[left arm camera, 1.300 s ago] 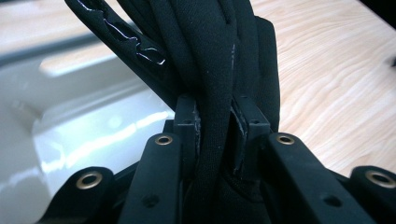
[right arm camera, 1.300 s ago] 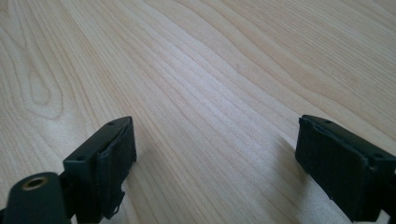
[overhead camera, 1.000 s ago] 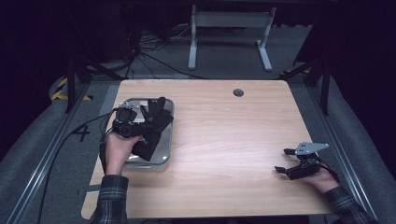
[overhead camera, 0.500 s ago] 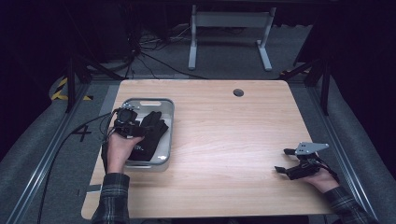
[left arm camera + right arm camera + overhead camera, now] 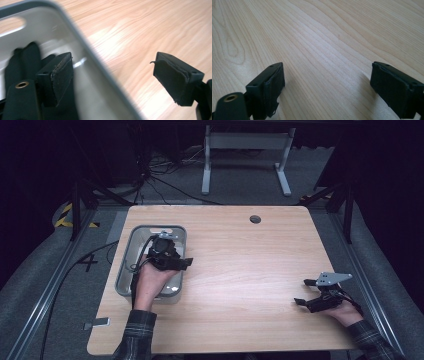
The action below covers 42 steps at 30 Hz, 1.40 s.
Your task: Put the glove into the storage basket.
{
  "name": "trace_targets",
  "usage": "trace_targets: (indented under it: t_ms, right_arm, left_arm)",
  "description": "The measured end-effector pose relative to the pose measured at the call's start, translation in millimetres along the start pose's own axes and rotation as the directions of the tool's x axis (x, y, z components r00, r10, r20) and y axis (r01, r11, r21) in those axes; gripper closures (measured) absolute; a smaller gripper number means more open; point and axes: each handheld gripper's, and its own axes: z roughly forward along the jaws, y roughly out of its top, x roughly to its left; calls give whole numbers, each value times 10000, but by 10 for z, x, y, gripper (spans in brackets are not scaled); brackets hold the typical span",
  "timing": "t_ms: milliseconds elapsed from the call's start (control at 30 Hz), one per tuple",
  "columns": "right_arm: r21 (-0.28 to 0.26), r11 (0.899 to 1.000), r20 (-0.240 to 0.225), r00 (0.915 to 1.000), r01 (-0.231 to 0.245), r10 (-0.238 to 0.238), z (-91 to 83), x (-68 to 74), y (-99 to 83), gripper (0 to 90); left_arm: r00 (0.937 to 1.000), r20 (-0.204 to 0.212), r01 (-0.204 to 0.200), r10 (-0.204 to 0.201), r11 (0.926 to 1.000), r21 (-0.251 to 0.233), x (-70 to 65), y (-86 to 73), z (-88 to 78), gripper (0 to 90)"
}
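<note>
My right gripper (image 5: 306,292) rests low at the near right corner of the pale wooden table (image 5: 250,265), jaws spread wide with only bare wood grain between them. Farther in on the left, my left gripper (image 5: 186,264) hangs over the right-hand rim of the shallow grey metal tray (image 5: 131,247), which lies on the table's left side. Its jaws have just been opening and now stand well apart, with nothing between them but the tray's rim and the tabletop beyond. In the left gripper view, the black fabric glove (image 5: 23,58) lies inside the tray (image 5: 100,72), behind the jaw on that view's left, and no pad presses on it.
</note>
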Motion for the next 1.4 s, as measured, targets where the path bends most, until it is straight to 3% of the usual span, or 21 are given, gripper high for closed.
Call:
trace_targets:
  t_ms: [167, 200, 233, 333, 433, 667, 833, 1067, 1167, 1400]
  right_arm:
    - [1, 10000, 0, 10000, 2, -2, 0, 0, 0, 127]
    - [0, 10000, -2, 10000, 2, -2, 0, 0, 0, 127]
    - [4, 10000, 4, 10000, 2, -2, 0, 0, 0, 127]
    - [2, 10000, 0, 10000, 3, -3, 0, 0, 0, 127]
    - [3, 10000, 5, 10000, 4, -4, 0, 0, 0, 126]
    - [2, 10000, 5, 10000, 5, -5, 0, 0, 0, 127]
    - [3, 10000, 6, 10000, 3, -3, 0, 0, 0, 126]
    - [1, 10000, 5, 10000, 4, -4, 0, 0, 0, 127]
    - [3, 10000, 5, 10000, 3, -3, 0, 0, 0, 127]
    - [2, 10000, 7, 10000, 3, -3, 0, 0, 0, 126]
  left_arm:
    - [9986, 359, -375, 383, 9991, -218, -264, 54, 108, 162]
    - [9986, 359, -375, 383, 9991, -218, -264, 54, 108, 160]
    - [9972, 508, -529, 542, 9982, -279, -360, 70, 155, 160]
    - [9958, 616, -659, 681, 9972, -366, -450, 82, 199, 155]
    - [9922, 821, -897, 933, 9949, -472, -628, 82, 296, 155]
    - [9862, 1021, -1251, 1302, 9906, -551, -851, 34, 469, 152]
    - [9796, 1124, -1638, 1664, 9860, -321, -1042, -74, 662, 151]
    - [9717, 1336, -1975, 1949, 9803, 67, -1196, -210, 861, 150]
    - [9652, 1469, -2263, 2164, 9726, 541, -1291, -311, 995, 147]
    - [9613, 1553, -2438, 2275, 9651, 955, -1350, -399, 1124, 141]
